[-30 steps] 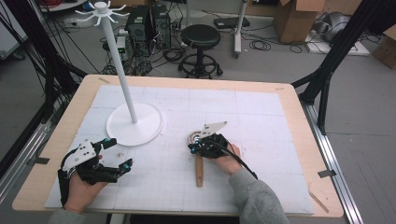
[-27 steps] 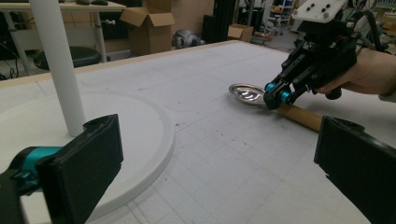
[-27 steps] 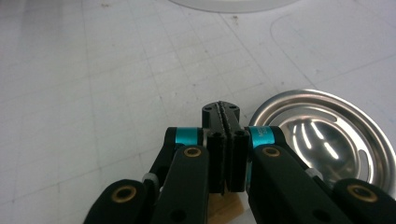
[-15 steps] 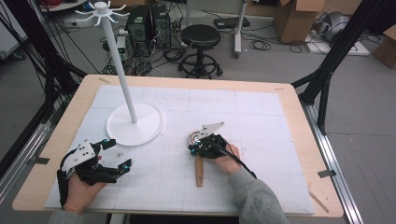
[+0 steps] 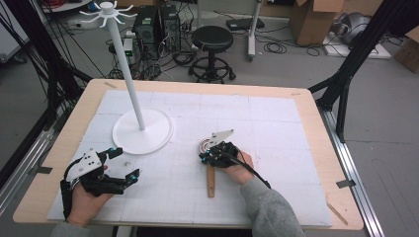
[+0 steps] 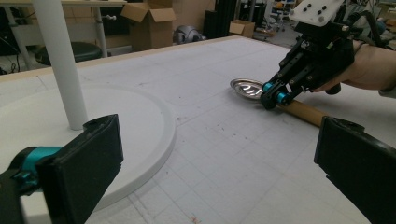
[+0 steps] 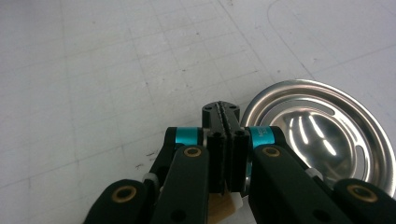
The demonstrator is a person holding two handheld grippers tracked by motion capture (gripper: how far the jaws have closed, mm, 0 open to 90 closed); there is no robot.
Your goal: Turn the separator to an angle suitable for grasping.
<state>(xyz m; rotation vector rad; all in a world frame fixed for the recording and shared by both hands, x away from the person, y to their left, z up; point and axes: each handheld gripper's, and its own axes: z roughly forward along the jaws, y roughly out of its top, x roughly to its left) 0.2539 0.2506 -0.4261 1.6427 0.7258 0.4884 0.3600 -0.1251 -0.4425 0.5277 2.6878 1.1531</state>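
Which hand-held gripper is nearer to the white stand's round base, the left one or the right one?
Left. The left hand-held gripper sits just below the round base, facing it with open jaws. The right hand-held gripper is further off to the side, over a wooden-handled ladle.

We are seeing the stand [image 5: 142,132] sitting left of the ladle [image 5: 209,168], both on the mat [image 5: 276,123].

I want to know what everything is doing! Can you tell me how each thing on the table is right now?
Left tool: open, holding nothing.
Right tool: shut, low over the ladle's neck.
Ladle: lying flat, steel bowl up, wooden handle toward the person.
White stand: upright, hooks bare.
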